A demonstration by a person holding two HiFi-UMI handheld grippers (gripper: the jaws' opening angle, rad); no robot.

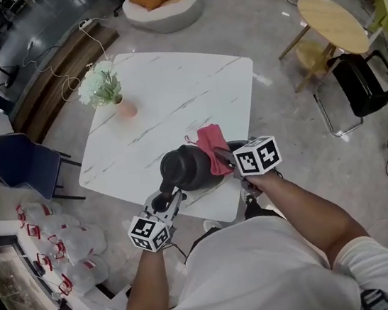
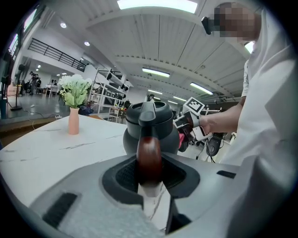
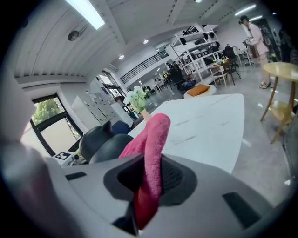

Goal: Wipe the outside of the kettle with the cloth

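At the near edge of the white table point(image 1: 170, 89), starting on the left: the left gripper point(image 1: 166, 199) is clamped on the kettle's brown handle point(image 2: 149, 160), with the pads squeezing it from both sides. So the kettle point(image 1: 185, 168) is pinned in place. It stands upright close to the near edge, well apart from the flower vase point(image 1: 108, 91).

The handle sticks out toward the person, down-left in the head view, so the handle-to-body line runs down-left to up-right. I can't pick out the spout for sure.

Moving right, the pink cloth point(image 1: 212, 141) sits at the kettle's far-right shoulder. It looks like it's touching, but I wouldn't swear to it. The right gripper point(image 1: 225, 159) has its jaws closed on a fold of that cloth, with the loose end flopping forward.

Progress-wise, I'd guess the wipe is only just getting going on the right side. Grabbing the cloth and steadying the kettle are done. The front, the left flank and the lid look like they're left. There's no way to see what's clean on that black body.
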